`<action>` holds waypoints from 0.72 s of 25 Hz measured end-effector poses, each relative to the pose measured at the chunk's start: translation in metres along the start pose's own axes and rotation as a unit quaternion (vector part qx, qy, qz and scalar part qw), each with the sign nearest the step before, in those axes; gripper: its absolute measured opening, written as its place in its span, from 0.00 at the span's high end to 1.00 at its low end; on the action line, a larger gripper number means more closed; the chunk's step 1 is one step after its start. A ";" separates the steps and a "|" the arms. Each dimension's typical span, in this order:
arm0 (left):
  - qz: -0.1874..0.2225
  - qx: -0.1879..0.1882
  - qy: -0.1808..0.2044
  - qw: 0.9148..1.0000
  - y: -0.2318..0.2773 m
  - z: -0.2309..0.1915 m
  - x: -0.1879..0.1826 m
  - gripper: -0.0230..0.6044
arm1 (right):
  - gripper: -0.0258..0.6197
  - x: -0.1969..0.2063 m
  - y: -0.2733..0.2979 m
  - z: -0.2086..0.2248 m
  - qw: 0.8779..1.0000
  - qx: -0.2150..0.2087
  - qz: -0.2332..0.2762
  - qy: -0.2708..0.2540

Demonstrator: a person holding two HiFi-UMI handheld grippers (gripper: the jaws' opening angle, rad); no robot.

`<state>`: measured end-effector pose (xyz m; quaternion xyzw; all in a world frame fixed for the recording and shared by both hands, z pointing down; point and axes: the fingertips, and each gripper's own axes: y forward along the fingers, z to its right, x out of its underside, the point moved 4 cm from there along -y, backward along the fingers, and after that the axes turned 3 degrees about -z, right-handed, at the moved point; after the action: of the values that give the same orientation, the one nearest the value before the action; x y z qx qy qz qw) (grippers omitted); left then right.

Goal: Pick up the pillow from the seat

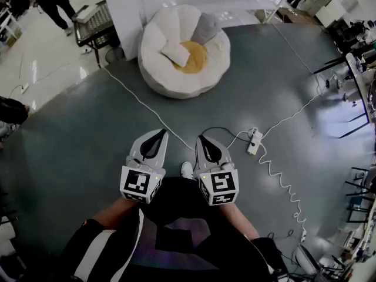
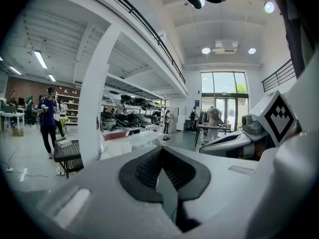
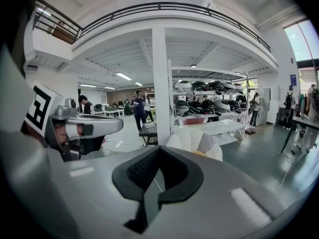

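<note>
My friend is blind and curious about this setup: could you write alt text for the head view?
Seen from above, the left gripper and the right gripper are held side by side, both shut and empty, pointing at a cream seat across the grey floor. A white pillow lies in the seat on its yellow centre.

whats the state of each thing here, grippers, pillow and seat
round white beanbag seat, standing on the grey floor
small white fabric pillow, lying in the seat, untouched
left gripper, shut, empty, well short of the seat
right gripper, shut, empty, well short of the seat
</note>
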<state>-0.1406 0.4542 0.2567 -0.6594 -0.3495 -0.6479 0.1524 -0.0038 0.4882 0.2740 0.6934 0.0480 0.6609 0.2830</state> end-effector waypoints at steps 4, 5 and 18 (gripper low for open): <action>0.001 -0.001 0.001 1.000 0.002 0.003 0.000 0.96 | 0.96 0.002 -0.001 0.002 1.000 -0.004 -0.002 -0.001; 0.001 -0.001 0.001 1.000 0.003 0.004 0.000 0.96 | 0.96 0.002 -0.001 0.003 1.000 -0.004 -0.002 -0.002; 0.007 -0.016 0.006 1.000 0.028 0.022 -0.012 0.96 | 0.96 -0.005 -0.002 0.034 0.999 -0.033 0.013 0.006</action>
<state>-0.1045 0.4456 0.2501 -0.6603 -0.3336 -0.6562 0.1487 0.0283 0.4763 0.2701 0.6805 0.0190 0.6698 0.2965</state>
